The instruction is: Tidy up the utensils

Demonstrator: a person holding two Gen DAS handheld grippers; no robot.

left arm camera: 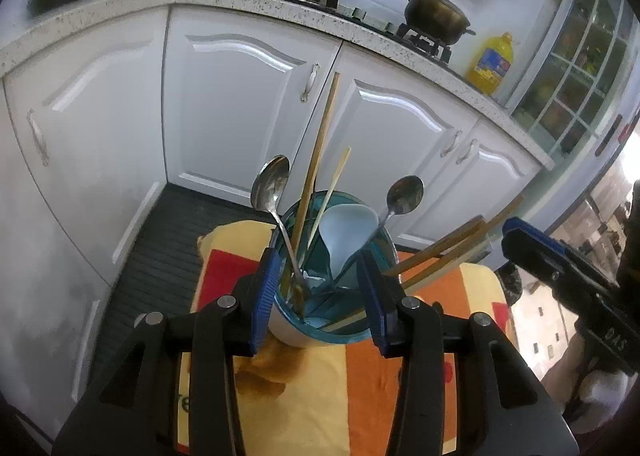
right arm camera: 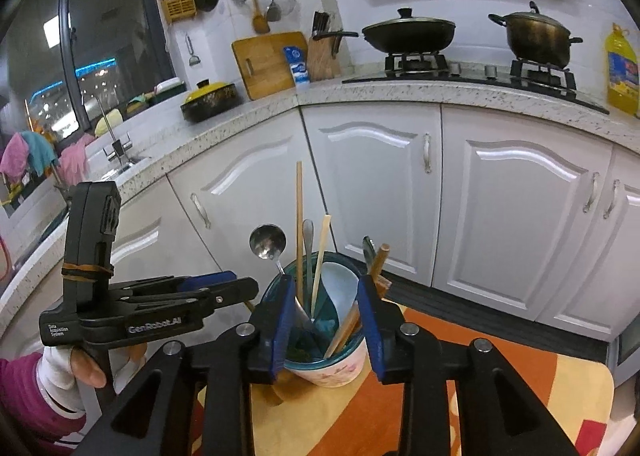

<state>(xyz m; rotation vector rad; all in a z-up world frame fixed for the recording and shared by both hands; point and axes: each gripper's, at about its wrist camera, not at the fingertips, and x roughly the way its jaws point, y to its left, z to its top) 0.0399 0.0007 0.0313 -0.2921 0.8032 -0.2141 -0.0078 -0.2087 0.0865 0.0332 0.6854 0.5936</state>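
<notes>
A cup (left arm camera: 288,330) (right arm camera: 340,370), teal inside and white outside, stands on a small table under an orange and yellow cloth (left arm camera: 320,396) (right arm camera: 460,344). In it stand two metal spoons (left arm camera: 272,184) (right arm camera: 268,242), a pale blue soup spoon (left arm camera: 348,228) (right arm camera: 340,288) and upright chopsticks (left arm camera: 320,144) (right arm camera: 299,224). More brown chopsticks (left arm camera: 444,252) (right arm camera: 378,264) lean out over its right rim. My left gripper (left arm camera: 316,268) (right arm camera: 240,284) is open just left of the cup, holding nothing. My right gripper (right arm camera: 324,284) (left arm camera: 516,232) is open too, with the leaning chopsticks close to its right finger.
White cabinet doors (right arm camera: 372,184) run behind the table under a speckled counter (right arm camera: 440,92). On it are a wok (right arm camera: 408,32), a pot (right arm camera: 536,36), an oil bottle (right arm camera: 622,68) and a cutting board (right arm camera: 268,60). A gloved hand (right arm camera: 76,368) with a magenta sleeve holds the left gripper.
</notes>
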